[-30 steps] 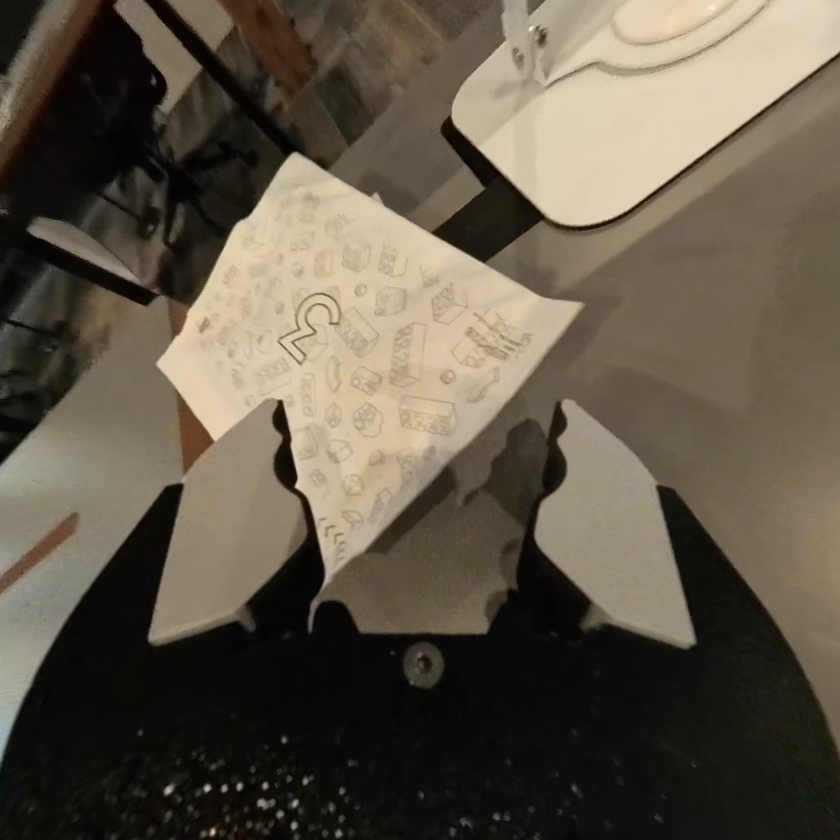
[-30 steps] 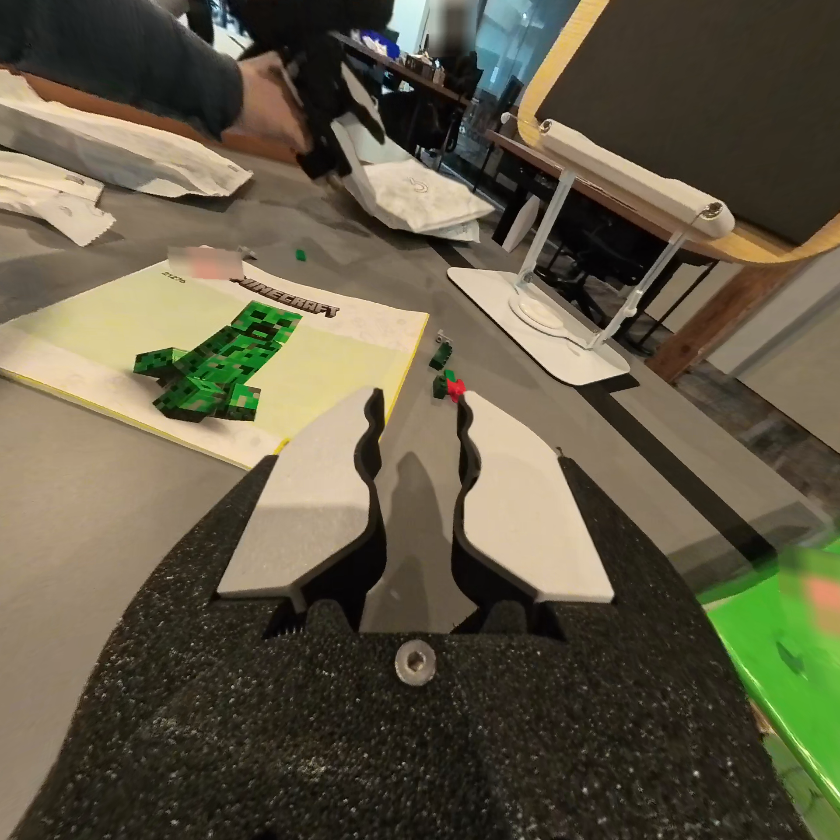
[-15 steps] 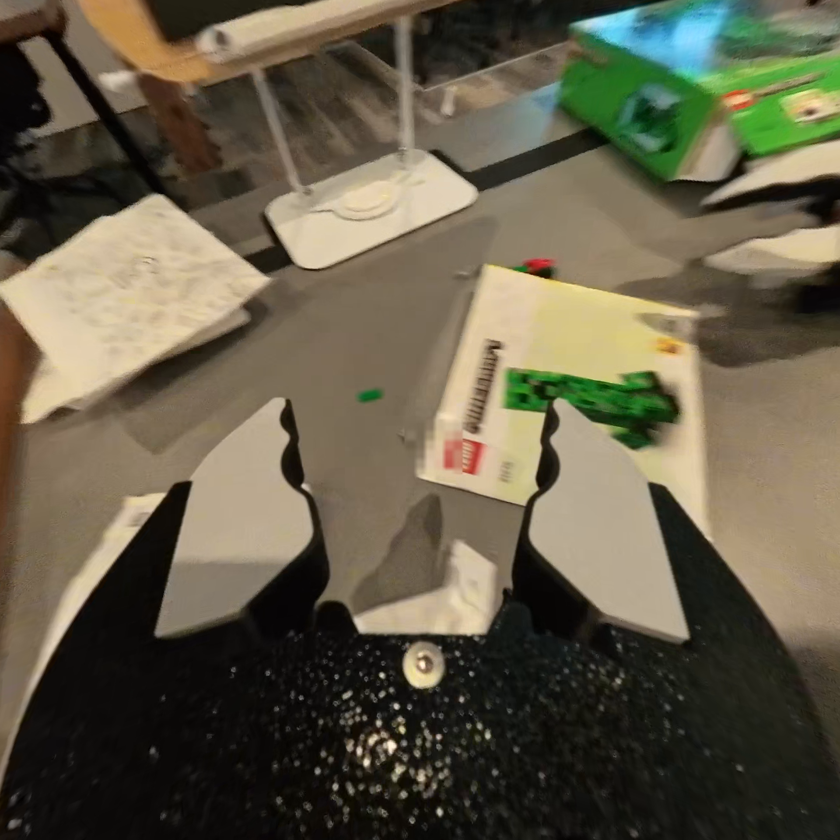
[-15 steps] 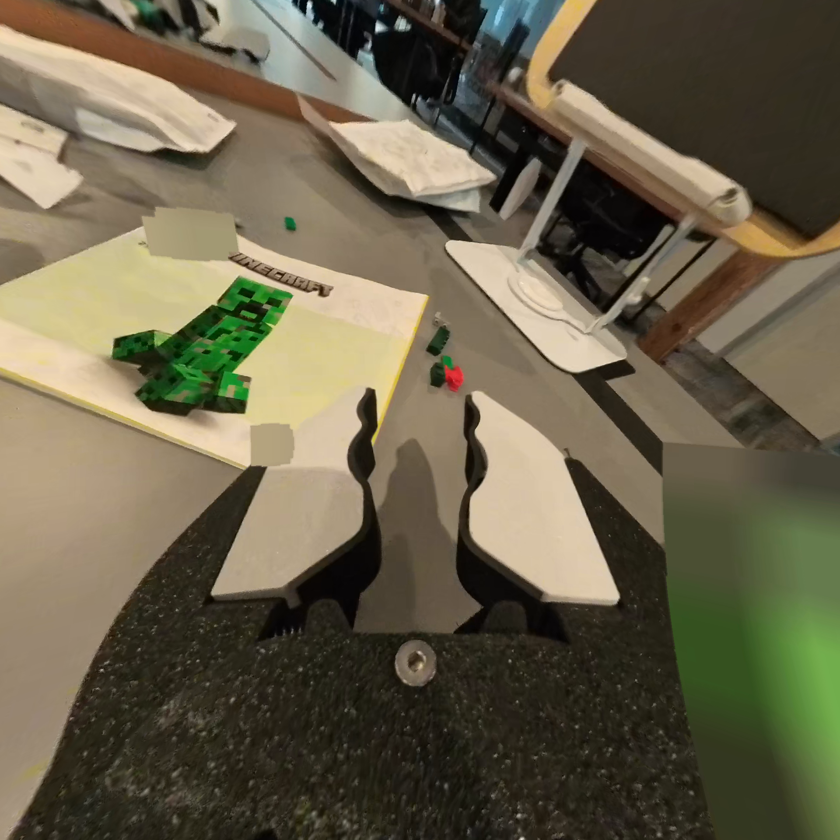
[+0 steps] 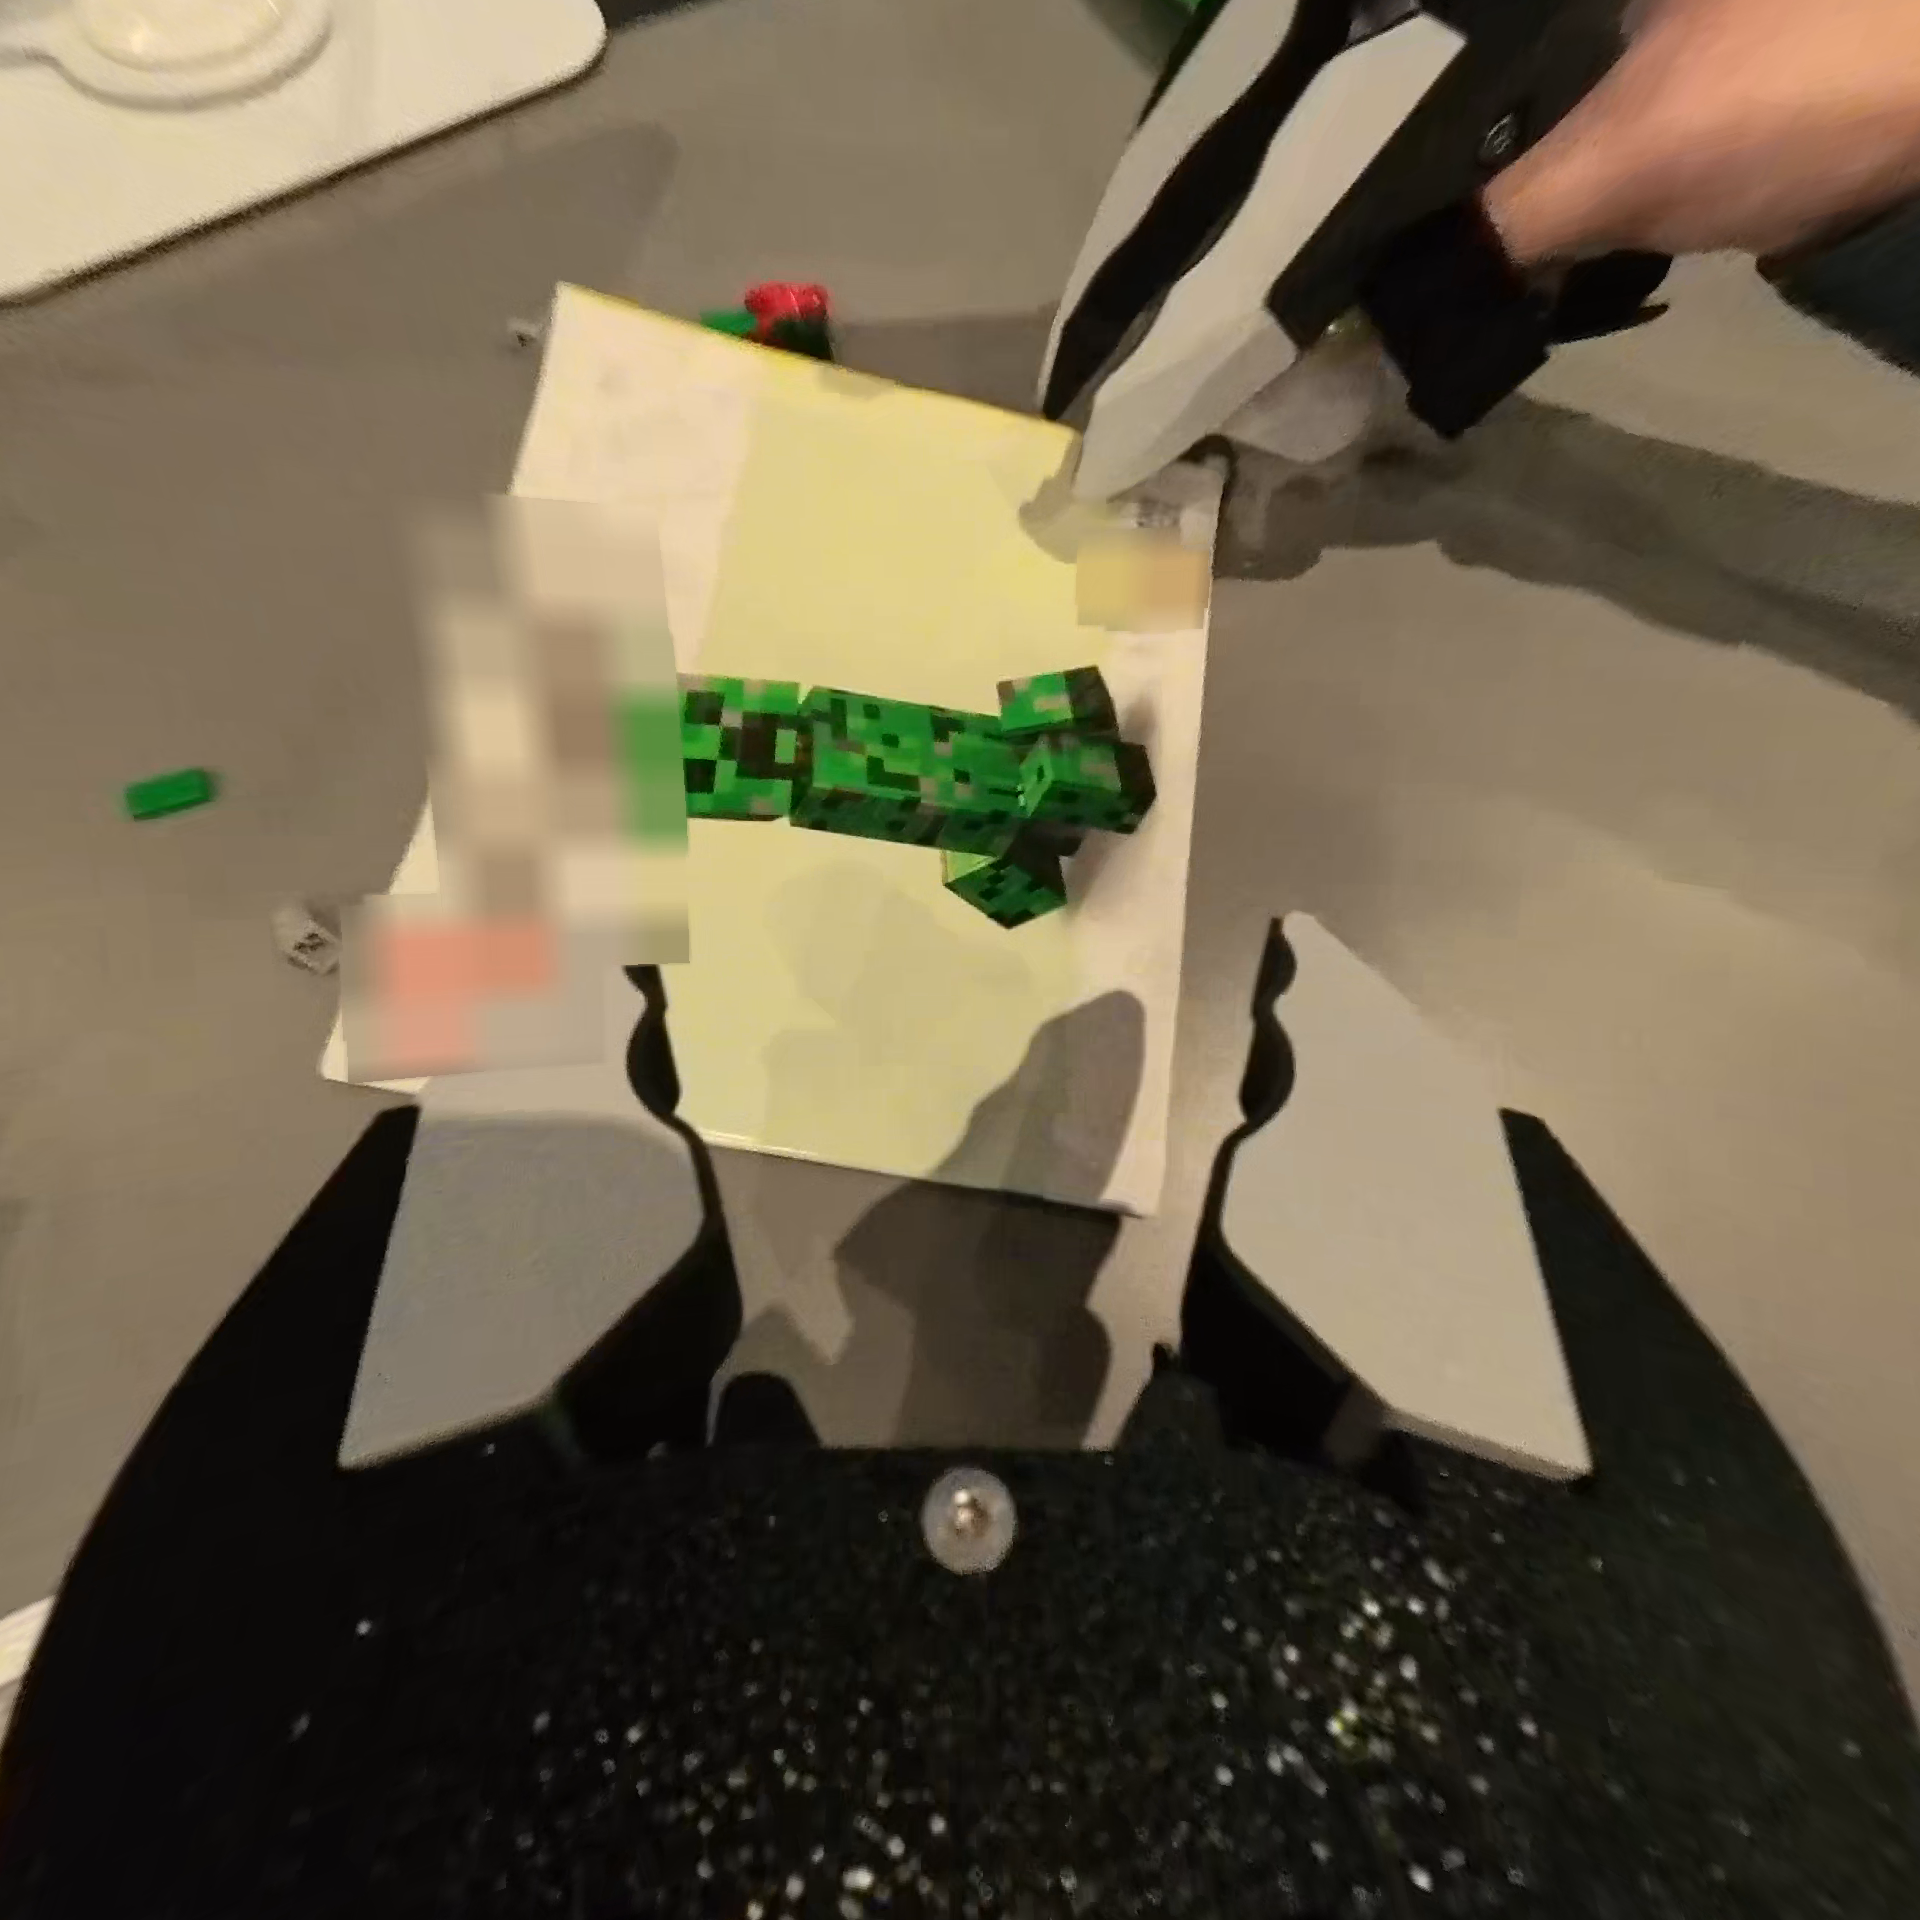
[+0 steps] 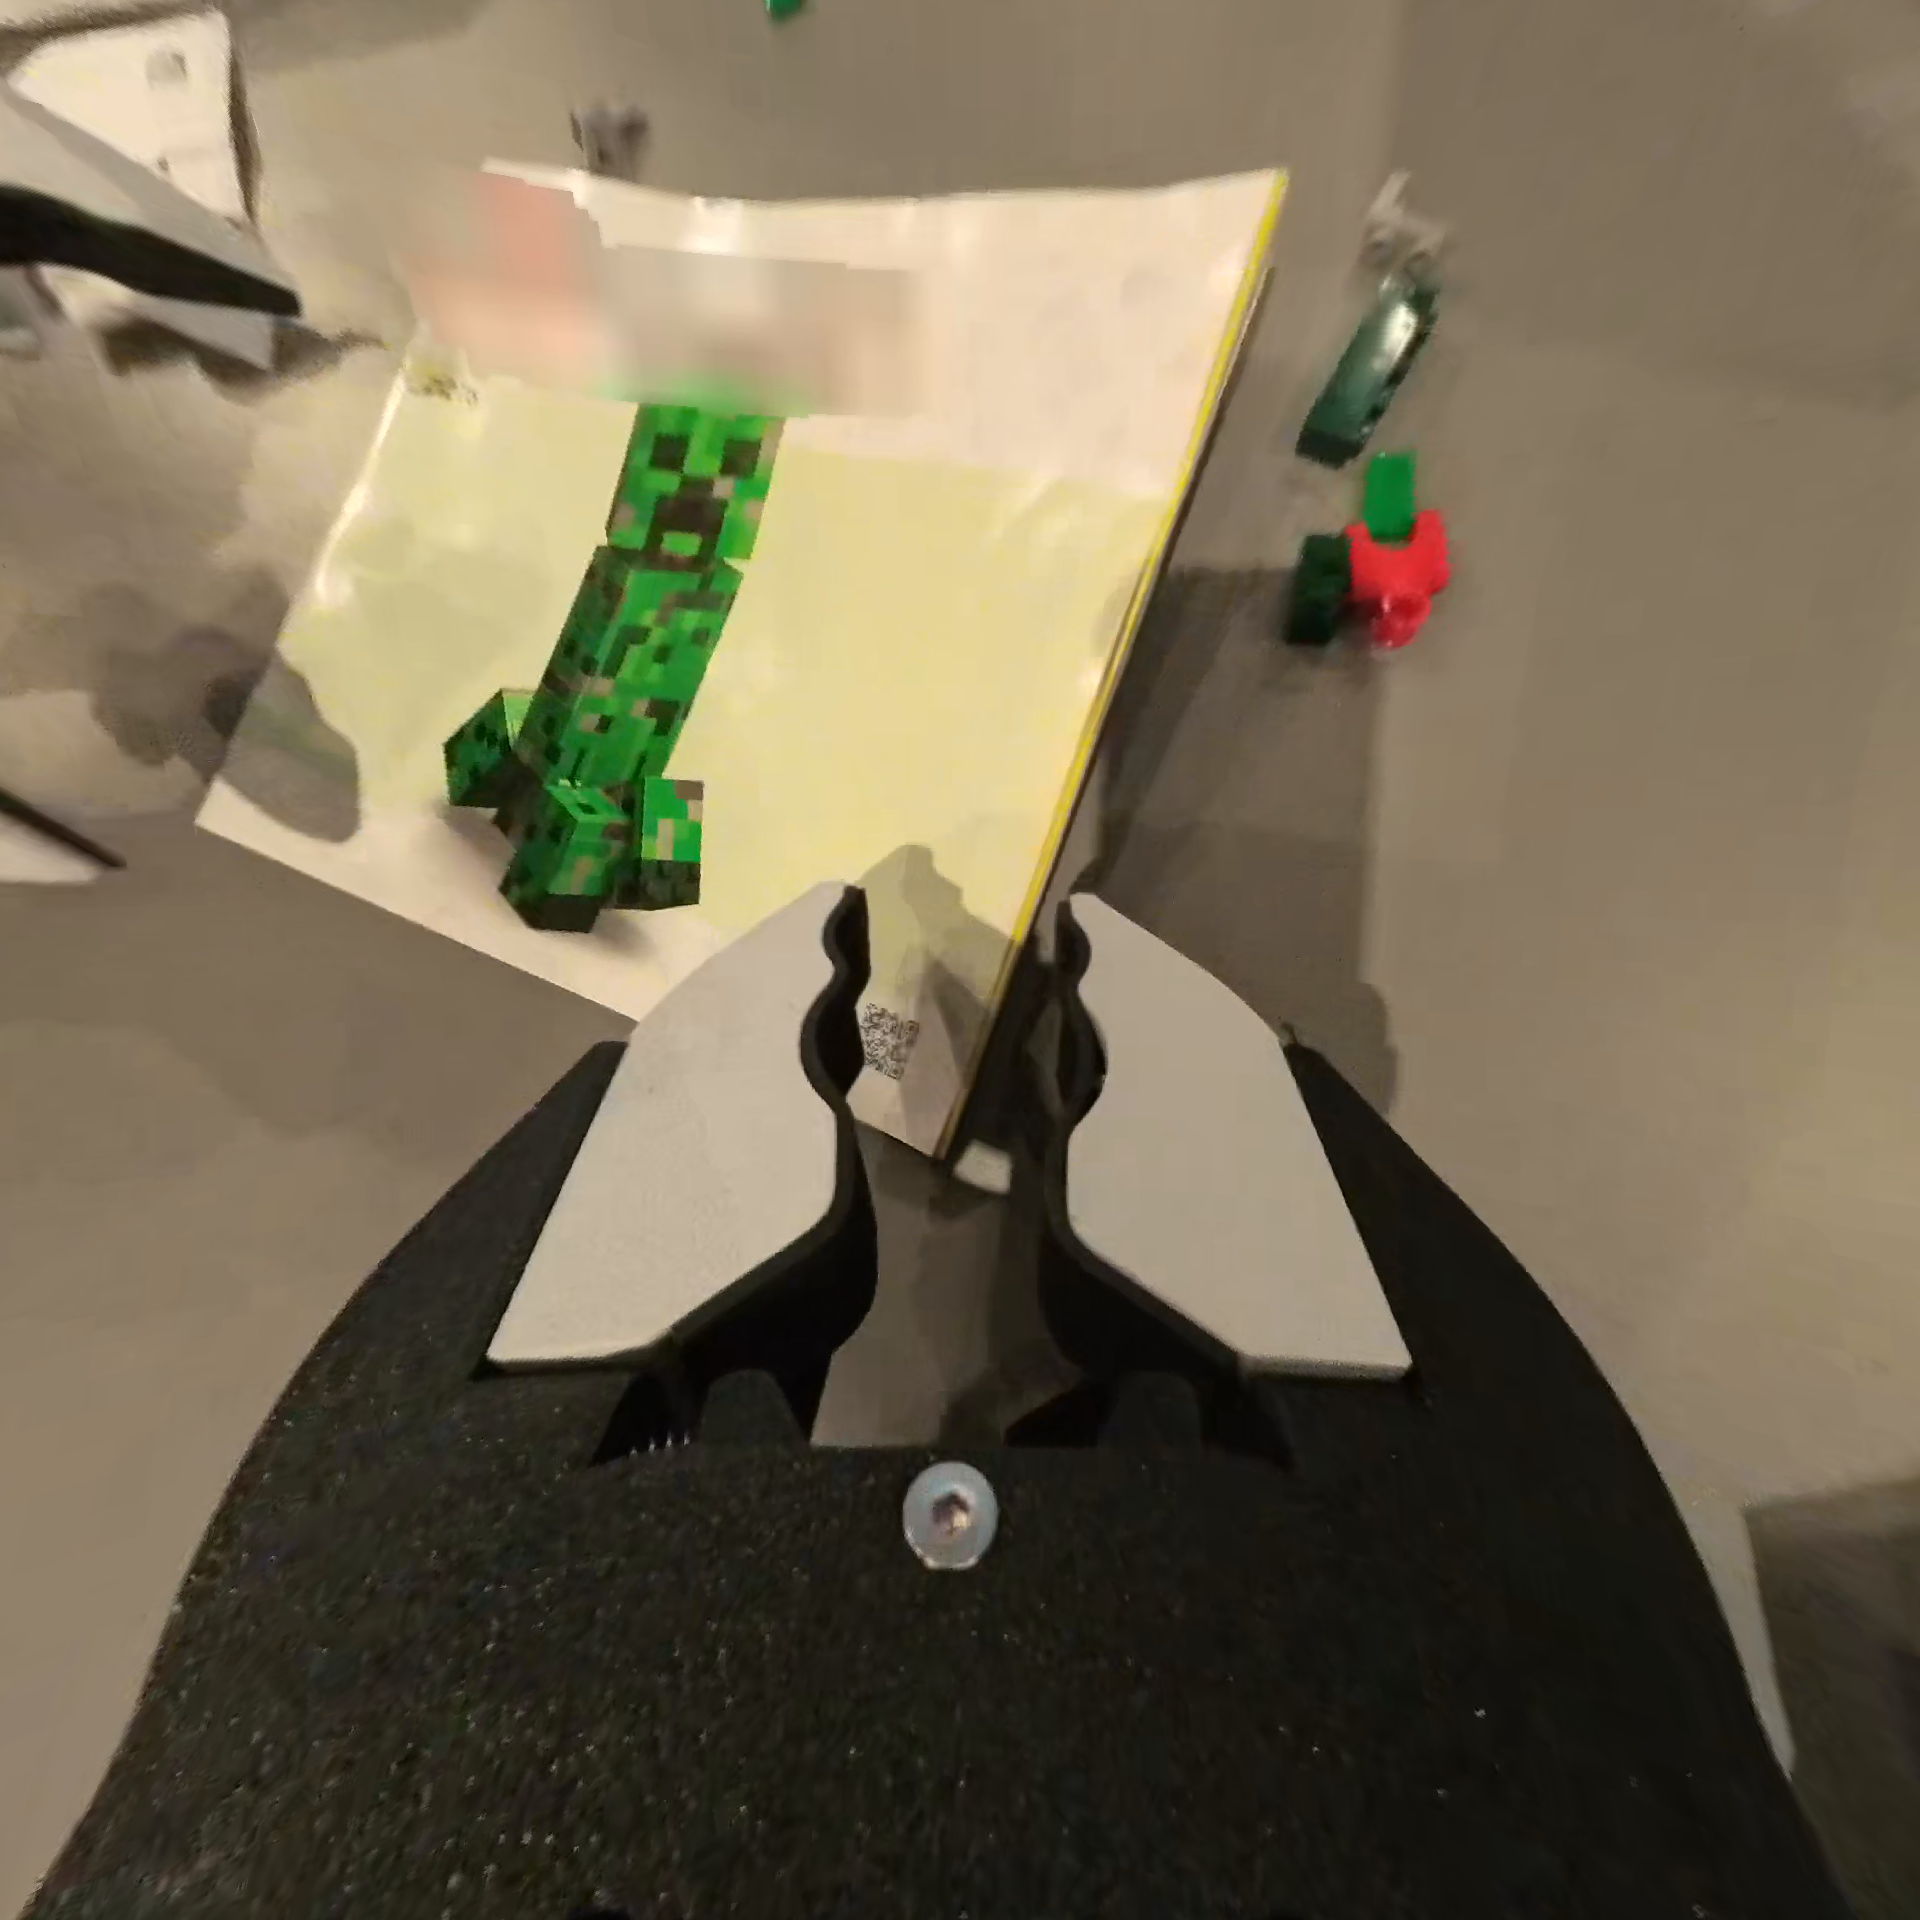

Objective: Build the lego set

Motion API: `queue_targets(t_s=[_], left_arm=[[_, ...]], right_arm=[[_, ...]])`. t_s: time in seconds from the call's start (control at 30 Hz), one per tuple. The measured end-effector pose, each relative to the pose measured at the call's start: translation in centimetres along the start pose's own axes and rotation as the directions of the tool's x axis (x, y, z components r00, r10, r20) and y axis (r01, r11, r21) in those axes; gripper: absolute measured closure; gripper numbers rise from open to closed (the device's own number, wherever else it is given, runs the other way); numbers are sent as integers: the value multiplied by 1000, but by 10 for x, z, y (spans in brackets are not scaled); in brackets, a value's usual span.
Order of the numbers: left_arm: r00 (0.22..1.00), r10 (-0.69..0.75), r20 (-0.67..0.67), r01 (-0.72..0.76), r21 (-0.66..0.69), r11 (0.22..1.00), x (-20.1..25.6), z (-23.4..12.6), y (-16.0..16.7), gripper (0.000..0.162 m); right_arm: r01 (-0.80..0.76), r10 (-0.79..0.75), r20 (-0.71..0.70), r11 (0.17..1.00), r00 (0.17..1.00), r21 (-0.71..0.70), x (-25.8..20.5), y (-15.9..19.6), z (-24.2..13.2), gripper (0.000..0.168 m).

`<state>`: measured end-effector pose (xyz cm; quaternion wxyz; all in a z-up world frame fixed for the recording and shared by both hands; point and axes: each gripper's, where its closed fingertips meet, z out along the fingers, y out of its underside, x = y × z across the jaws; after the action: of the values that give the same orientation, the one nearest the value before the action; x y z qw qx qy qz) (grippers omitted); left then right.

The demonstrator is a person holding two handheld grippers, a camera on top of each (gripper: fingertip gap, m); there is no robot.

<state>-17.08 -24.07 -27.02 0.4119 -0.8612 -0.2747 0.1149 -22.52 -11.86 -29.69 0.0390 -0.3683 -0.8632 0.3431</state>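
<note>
The instruction booklet (image 5: 894, 582), with a green blocky figure on its pale yellow cover, lies on the grey table. It also shows in the right wrist view (image 6: 914, 582). My left gripper (image 5: 966, 977) is open and empty above the booklet's near edge. My right gripper (image 6: 958, 914) is open, and its fingers straddle the booklet's near right corner, which looks slightly raised. In the left wrist view the right gripper (image 5: 1132, 457) comes in from the upper right and its tip touches that corner. A red piece (image 6: 1397, 577) and several green bricks (image 6: 1371, 369) lie just beyond the booklet's side edge.
A single small green brick (image 5: 166, 795) lies on the table left of the booklet. A white lamp base (image 5: 260, 114) sits at the far left. A person's hand (image 5: 1704, 135) holds the right gripper. Small grey pieces (image 6: 1403, 223) lie near the bricks. Some 15 cm of space lies between my two pairs of fingers. The right tips stand about 8 cm off the red piece (image 6: 1397, 577). My left wrist view (image 5: 791, 294) looks at it from another angle.
My left gripper has swung away from the printed paper bag to hover over the booklet. My right gripper has dropped down onto the booklet's corner. Both stayed open.
</note>
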Motion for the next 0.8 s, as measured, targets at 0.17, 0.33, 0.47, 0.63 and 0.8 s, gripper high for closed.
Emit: queue_targets(t_s=[0.17,0.33,0.47,0.63,0.8], left_arm=[[997,-66,-43,63,-68,996,15,14,12,49],[994,-72,-87,65,-90,994,28,23,18,49],[985,-97,-144,87,-74,993,35,27,17,50],[967,-78,-243,71,-40,997,49,29,11,52],[913,-18,-408,37,38,999,83,33,-10,56]], right_arm=[[32,-34,-88,999,996,-32,3,2,10,149],[113,-109,-137,993,985,21,-1,-7,2,166],[175,-161,-170,982,972,70,-10,-7,-10,167],[171,-134,-187,966,973,194,-30,-5,-44,168],[56,-15,-130,947,991,316,-52,9,-79,168]])
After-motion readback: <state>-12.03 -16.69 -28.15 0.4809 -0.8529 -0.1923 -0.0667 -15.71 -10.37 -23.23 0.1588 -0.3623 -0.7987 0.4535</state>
